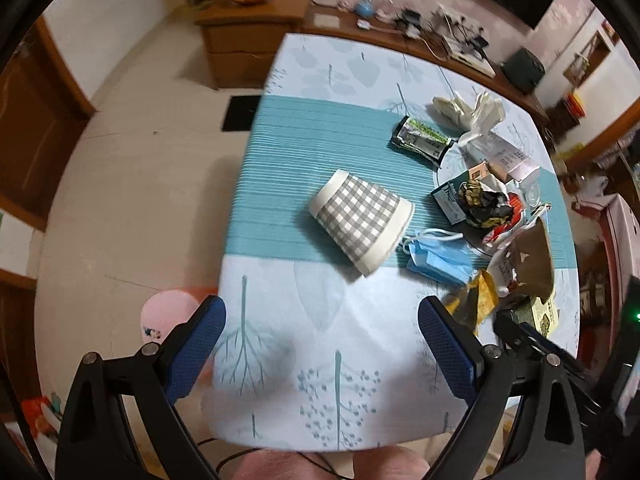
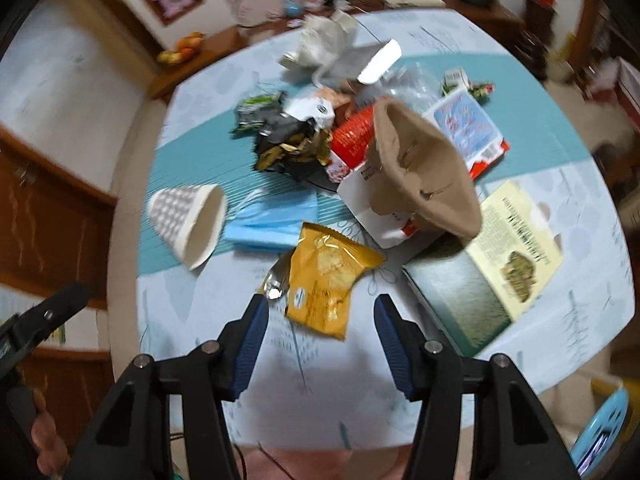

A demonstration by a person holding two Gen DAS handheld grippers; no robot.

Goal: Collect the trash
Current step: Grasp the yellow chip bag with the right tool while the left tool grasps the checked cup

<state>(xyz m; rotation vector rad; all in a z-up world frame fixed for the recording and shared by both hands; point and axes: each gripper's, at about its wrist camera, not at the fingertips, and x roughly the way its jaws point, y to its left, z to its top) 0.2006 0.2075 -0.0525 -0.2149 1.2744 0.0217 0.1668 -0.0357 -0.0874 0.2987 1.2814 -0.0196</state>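
My left hand-held gripper [image 1: 322,344] wide open and holding nothing above the surface [image 1: 280,380], checked paper cup [image 1: 362,220] on its side ahead, my right hand-held gripper [image 2: 318,334] open too, yellow snack bag [image 2: 326,280] lying between its fingertips, blue face mask [image 2: 268,224] beside the cup

Both feeds show soft, even indoor light, moderately bright, with no hard glare that I can see. In my left wrist view the bench [image 1: 280,320] carries a faint, diffuse shadow near the bottom, and the checked paper cup [image 1: 362,220] casts a soft shadow beneath its rim. That view is fairly sharp at centre, slightly smeared. My right wrist view is heavily motion-blurred: the yellow snack bag [image 2: 328,280] is readable, but the far clutter and room streak badly. Fisheye bending curves the walls and bench edges, and black vignetting fills the corners.
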